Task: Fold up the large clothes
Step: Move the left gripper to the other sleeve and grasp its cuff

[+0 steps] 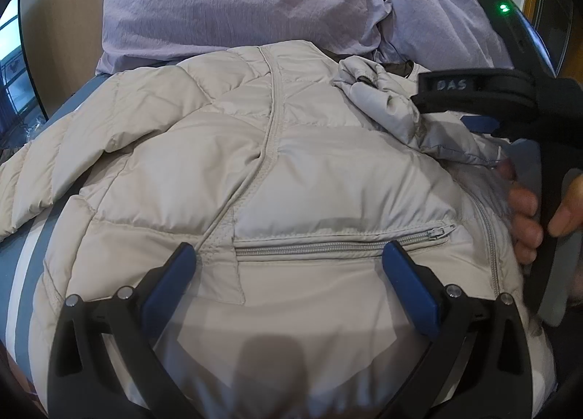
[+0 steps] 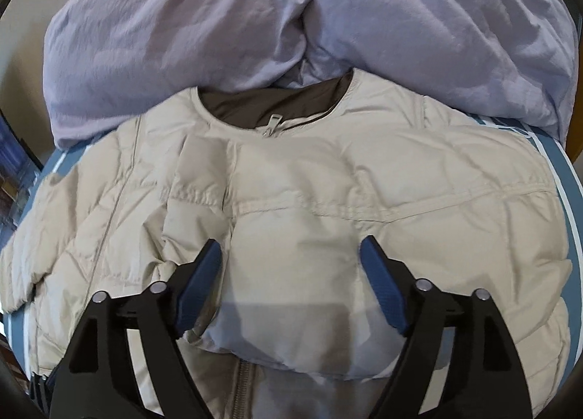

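Lying under both parted tongs, beige puffer jacket (image 2: 364, 178), sleeve folded across

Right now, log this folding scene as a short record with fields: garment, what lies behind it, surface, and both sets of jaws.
garment: beige puffer jacket, lying front up, zipped to the neck, brown lining showing at the collar
sleeve: one sleeve folded in across the chest
behind it: lilac duvet, bunched at the far side
surface: blue sheet with white stripes
left gripper: jaws open over the pocket zipper
right gripper: jaws open over the folded sleeve, no fabric pinched
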`<state>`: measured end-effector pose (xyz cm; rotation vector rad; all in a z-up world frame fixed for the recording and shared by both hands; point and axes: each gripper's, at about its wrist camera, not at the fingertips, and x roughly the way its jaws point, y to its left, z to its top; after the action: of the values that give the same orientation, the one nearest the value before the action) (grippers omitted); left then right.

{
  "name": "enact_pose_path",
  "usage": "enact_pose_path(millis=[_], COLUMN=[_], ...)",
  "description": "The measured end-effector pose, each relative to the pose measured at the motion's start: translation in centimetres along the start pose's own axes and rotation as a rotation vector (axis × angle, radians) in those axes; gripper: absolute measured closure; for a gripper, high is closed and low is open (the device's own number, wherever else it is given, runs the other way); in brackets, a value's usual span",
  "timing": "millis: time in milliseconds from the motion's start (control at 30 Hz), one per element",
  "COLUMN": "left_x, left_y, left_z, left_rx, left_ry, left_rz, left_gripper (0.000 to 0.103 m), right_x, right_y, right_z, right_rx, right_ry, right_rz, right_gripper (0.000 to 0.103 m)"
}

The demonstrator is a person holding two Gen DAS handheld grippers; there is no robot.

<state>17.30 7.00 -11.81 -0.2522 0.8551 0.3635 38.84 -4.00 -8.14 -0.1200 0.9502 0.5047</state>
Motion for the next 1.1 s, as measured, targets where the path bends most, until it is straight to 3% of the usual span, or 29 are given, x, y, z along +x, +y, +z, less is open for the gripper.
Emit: enact_pose_path(millis=[367,667,900,1100], left_x=[-0.1,-2.0,-5.3,-6.0], left_y=[0.2,1.3,4.8,10.4], left_z=[0.0,0.7,2.1,2.5], left_rx=[-0.016,-0.055,-0.103,-0.183], left_ry=[-0.008,0.018,-0.045,-0.034], left_rz=[-0.020,-0.060,0.010,0.126], left_gripper=[0.002,0.002,0.002,0.002], right_x=[1.9,1.9,1.9,1.9], right_y=[1.4,1.0,1.0,1.0], right_z=[-1.2,-1.3,-1.3,-1.3], right_rx=[-0.072,-0.061,-0.057,-0.053], right_ry=[-0.016,-0.034,-0.034,-0.036], right_rz=[-0.095,-0.073,-0.068,-0.065], right_gripper=[0.010,0.008,0.008,0.008])
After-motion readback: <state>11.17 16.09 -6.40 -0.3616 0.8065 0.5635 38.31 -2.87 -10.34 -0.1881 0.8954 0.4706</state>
